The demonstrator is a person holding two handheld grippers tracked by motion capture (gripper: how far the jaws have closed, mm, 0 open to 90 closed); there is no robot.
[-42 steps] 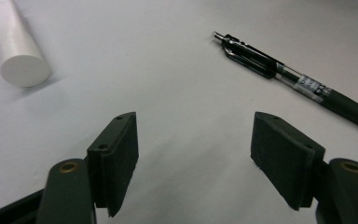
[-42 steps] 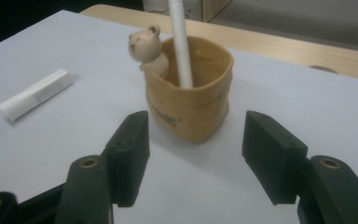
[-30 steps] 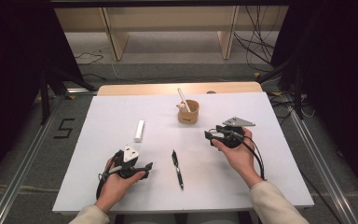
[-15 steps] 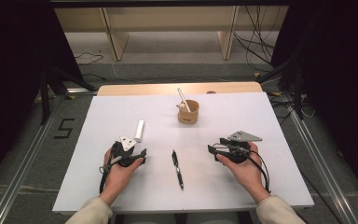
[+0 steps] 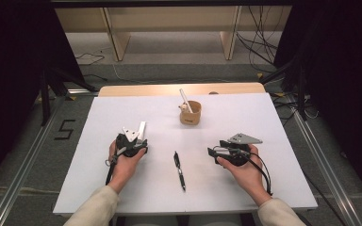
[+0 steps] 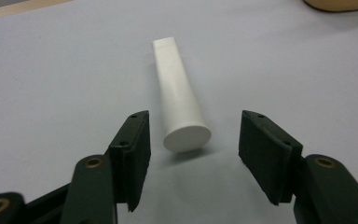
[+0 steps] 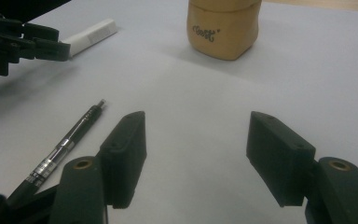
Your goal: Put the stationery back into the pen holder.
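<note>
Left tongs open, jaws either side of the cap end of the white tube, pads not touching it; jaws have just been closing in. In the high view the left tongs sit left of centre, having moved up-frame from the lower left to the tube, which lies flat on the white table. Judgement: tube grasp is about to happen, not yet made. Right tongs open, nothing between them, over bare table; in the high view the right tongs are right of centre, shifted down-frame from beside the cup. Black pen lies between the hands, untouched. Tan cup with a white stick in it sits upper centre, well apart from both tongs.
</note>
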